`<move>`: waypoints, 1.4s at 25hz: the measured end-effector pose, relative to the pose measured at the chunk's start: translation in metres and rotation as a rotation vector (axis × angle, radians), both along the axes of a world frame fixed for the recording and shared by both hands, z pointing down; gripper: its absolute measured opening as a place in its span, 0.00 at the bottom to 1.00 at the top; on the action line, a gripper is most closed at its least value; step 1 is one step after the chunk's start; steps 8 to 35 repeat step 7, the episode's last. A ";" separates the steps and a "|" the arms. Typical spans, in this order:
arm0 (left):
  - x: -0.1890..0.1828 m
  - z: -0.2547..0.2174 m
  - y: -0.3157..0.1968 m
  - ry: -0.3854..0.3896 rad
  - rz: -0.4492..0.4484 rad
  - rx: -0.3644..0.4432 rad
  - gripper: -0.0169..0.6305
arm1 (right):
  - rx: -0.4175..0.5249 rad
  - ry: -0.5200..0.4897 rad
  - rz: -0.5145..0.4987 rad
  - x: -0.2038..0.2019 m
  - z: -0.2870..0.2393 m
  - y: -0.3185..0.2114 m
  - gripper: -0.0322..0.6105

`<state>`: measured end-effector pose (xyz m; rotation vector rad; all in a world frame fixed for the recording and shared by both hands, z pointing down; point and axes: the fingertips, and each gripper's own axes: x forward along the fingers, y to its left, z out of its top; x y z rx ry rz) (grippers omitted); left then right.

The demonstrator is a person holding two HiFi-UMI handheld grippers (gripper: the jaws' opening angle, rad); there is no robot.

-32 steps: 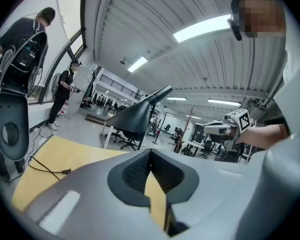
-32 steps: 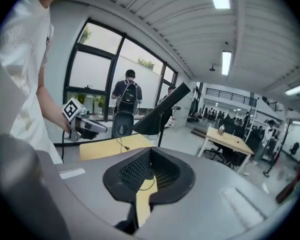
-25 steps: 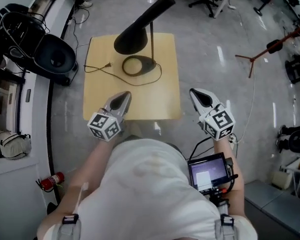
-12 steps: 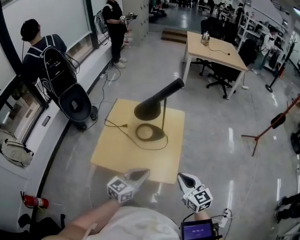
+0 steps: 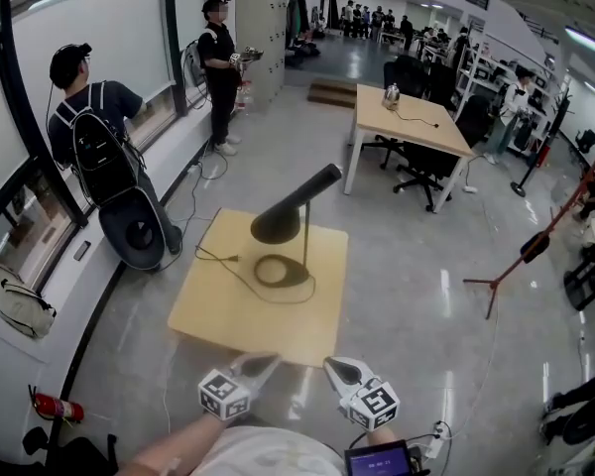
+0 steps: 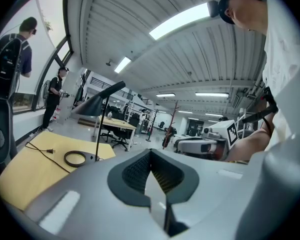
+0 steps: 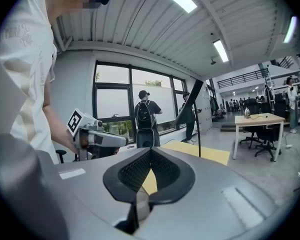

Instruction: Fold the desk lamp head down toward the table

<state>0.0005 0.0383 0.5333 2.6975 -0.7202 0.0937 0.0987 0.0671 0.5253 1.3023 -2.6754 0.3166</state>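
— Where's the desk lamp (image 5: 296, 206) from here?

— On the yellow table (image 5: 218, 315), toward the far edge and a bit right of the middle. The head is up, its tube slanting high to the right, with the shade mouth facing down and left. The ring base (image 5: 302, 272) lies flat, and the cord (image 5: 218, 259) trails off it toward the left edge.

— And the tools?

— The left gripper (image 5: 263, 363) and right gripper (image 5: 335, 367) both hover off the near edge, well apart from the lamp. On each the jaws are pressed together with nothing between them.

— What worries you?

— That thin stem (image 5: 306, 238) on a light ring. I'd guess a push on the head with nothing steadying the base could tip the lamp or skate it toward an edge. Closed tips might also slip off the smooth cone, and the loose cord could catch a jaw and drag the base.

— Any bins or trays to mind?

— None on the table; it carries only the lamp and its cord, and nothing holds anything.
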 end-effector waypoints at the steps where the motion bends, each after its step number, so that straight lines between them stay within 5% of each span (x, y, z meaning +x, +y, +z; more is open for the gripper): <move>1: -0.001 0.001 0.003 -0.002 -0.002 0.000 0.03 | 0.004 -0.001 -0.004 -0.001 -0.001 0.002 0.07; 35: 0.006 0.003 0.021 -0.014 0.009 0.002 0.03 | 0.023 -0.005 -0.003 0.006 -0.005 0.014 0.07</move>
